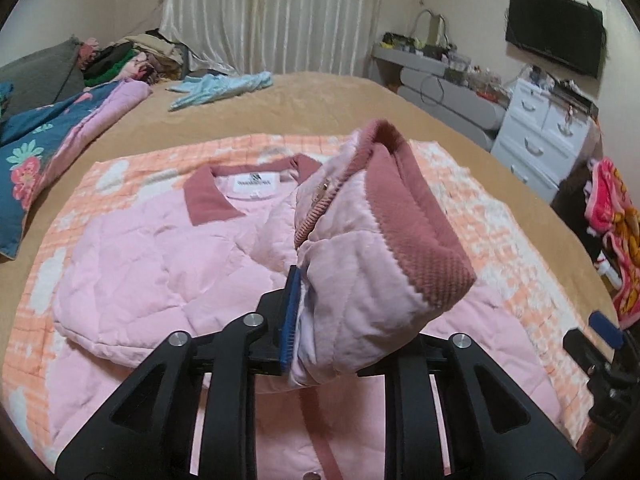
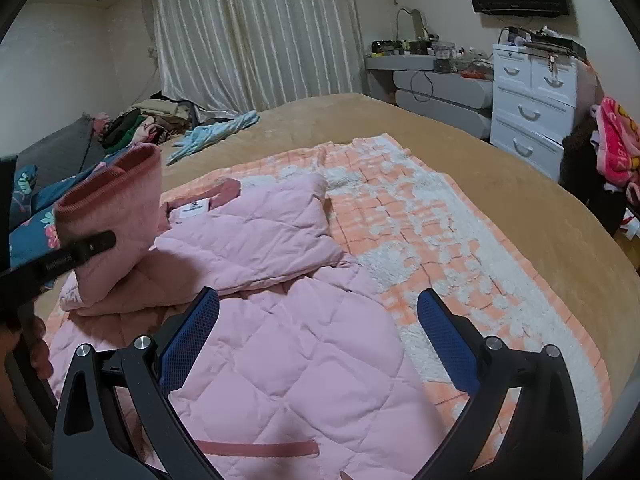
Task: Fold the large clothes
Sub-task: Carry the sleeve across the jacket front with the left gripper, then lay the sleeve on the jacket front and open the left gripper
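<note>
Pink jacket [image 2: 280,340] spread on orange blanket [image 2: 440,240] over tan bed [image 2: 520,184], curtains [image 2: 248,32] far; left gripper [image 1: 304,312] clamped on raised cuff [image 1: 400,220], right gripper [image 2: 320,344] gaping, empty.

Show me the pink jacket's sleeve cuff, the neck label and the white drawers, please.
Sleeve cuff [image 1: 416,216], left wrist view, on its dark pink ribbed band.
Neck label [image 1: 253,184], left wrist view, middle of the white tag.
White drawers [image 2: 530,114], right wrist view, a drawer front.
</note>
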Tool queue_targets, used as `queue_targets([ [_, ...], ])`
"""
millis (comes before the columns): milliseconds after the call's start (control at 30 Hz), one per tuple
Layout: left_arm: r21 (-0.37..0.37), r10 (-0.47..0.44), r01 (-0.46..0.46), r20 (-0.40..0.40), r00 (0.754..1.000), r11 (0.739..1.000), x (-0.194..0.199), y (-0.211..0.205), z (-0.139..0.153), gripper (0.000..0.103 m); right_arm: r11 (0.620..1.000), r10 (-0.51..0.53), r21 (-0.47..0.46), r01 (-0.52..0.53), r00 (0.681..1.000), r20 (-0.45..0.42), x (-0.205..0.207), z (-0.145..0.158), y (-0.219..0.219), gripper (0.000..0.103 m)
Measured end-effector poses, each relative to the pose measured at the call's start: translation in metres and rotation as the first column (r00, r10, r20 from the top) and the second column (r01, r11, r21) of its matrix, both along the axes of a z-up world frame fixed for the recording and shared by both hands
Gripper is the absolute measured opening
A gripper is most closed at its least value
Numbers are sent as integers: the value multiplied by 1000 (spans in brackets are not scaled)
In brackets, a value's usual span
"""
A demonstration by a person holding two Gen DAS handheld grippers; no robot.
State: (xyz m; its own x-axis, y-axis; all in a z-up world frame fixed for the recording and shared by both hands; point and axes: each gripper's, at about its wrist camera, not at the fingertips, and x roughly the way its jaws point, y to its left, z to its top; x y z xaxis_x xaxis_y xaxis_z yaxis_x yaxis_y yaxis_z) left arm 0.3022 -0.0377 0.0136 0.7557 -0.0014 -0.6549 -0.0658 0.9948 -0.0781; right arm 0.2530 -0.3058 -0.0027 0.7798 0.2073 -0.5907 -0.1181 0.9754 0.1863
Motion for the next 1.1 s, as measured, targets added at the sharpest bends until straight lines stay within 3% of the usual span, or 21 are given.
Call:
queue_targets([
  [233,60,-67,72,-81,994,996,10,-24,-30,31,1000,-19,0,19,1000,-25,6,-10,-8,99],
  [333,80,-93,104,-130,987,991,12,-29,-43,48,1000,-21,-6,20,999,-35,8,-14,-9,99],
  [400,84,-118,132,-153,981,988,11,-33,-51,69,1000,-24,-13,23,999,-40,10,-16,-9,99],
  [600,113,-189,219,-231,954,969,-2,-43,-64,93,999,-32,-28,30,998,-53,14,-22,-9,99],
  [733,17,-233,245,-254,939,969,-19,-29,-60,94,999,-27,-40,24,998,-61,16,-24,-6,99],
  [933,-79,-213,200,-216,953,976,-36,7,-40,94,999,23,-37,-26,996,-82,19,-24,15,99],
  [1100,-86,-167,154,-171,971,984,-38,32,-26,94,985,158,93,-146,978,-139,24,-26,45,99],
])
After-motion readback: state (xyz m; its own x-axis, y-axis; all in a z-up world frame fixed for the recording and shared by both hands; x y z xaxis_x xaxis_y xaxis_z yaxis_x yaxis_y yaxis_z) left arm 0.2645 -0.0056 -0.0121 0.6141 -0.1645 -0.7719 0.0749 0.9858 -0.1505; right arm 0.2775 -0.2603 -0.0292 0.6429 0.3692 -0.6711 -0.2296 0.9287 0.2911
